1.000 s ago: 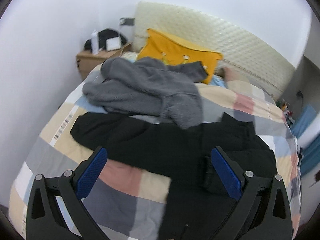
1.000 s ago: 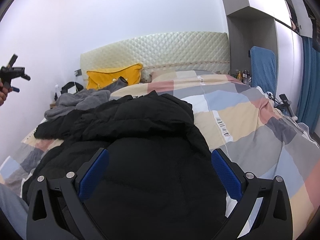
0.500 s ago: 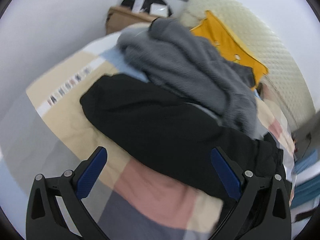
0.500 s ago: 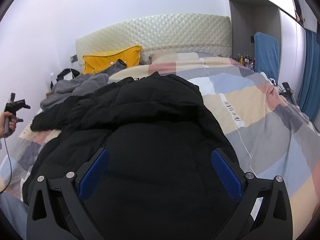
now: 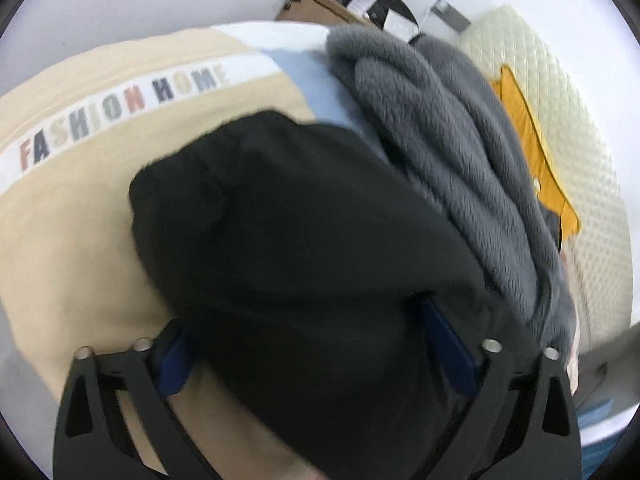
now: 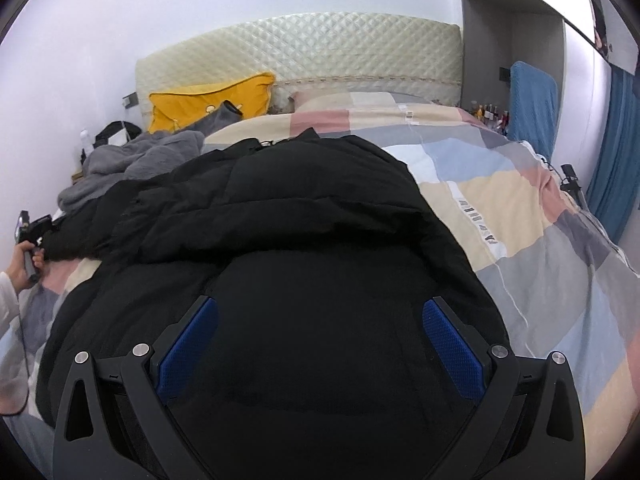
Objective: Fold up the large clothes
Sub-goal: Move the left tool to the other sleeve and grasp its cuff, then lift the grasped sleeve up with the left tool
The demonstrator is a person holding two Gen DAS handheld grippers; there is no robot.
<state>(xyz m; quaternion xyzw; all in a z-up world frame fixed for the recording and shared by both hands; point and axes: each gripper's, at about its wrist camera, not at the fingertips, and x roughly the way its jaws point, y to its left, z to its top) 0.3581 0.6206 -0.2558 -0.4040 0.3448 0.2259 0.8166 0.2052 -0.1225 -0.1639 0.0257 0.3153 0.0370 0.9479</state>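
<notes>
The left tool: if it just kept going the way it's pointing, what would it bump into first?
Most likely the black jacket. A rounded end of it already lies between the closing jaws of the left tool, which do not look clamped yet. The grey fleece garment lies farther off to the side.

our right gripper (image 6: 316,340) has black arms, silver screws and textured blue pads (image 6: 450,346); our sleeve (image 6: 7,294) is white.

Black puffer jacket (image 6: 288,240) sprawls rumpled across the patchwork quilt (image 6: 520,208) — a sleeve end (image 5: 280,220) reaching the beige patch
</notes>
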